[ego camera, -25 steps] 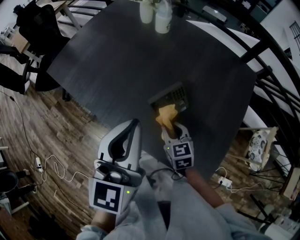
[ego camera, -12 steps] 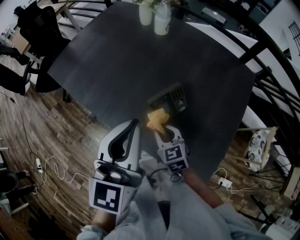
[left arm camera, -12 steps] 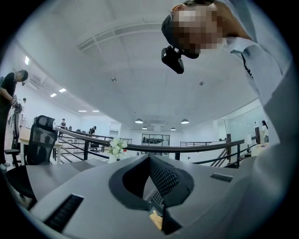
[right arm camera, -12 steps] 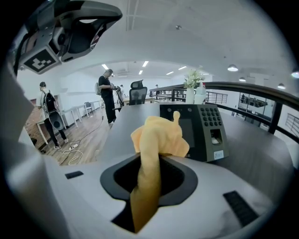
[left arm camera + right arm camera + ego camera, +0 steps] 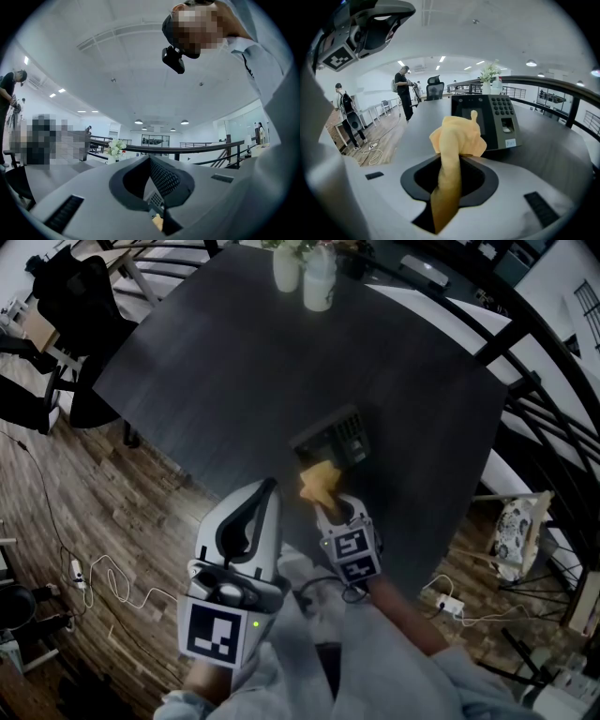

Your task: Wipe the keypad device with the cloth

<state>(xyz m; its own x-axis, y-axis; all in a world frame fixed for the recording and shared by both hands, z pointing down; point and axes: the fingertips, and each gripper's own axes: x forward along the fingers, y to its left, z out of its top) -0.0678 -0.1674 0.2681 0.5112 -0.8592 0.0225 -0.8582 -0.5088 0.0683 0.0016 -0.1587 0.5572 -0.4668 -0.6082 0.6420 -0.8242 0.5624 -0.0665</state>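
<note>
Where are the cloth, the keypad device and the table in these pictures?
cloth (image 5: 457, 135), right gripper view, bunched top.
keypad device (image 5: 502, 107), right gripper view, number keys.
table (image 5: 234, 362), head view, bare dark top.

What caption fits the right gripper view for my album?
The right gripper pinches a yellow cloth before the keypad device on a dark table.

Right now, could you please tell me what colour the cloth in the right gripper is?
The cloth is plain yellow-orange; the right gripper view shows it best.

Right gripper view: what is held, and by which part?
The right gripper is shut on the yellow cloth, pinching one end; the bunched rest sticks out past the jaws.
</note>
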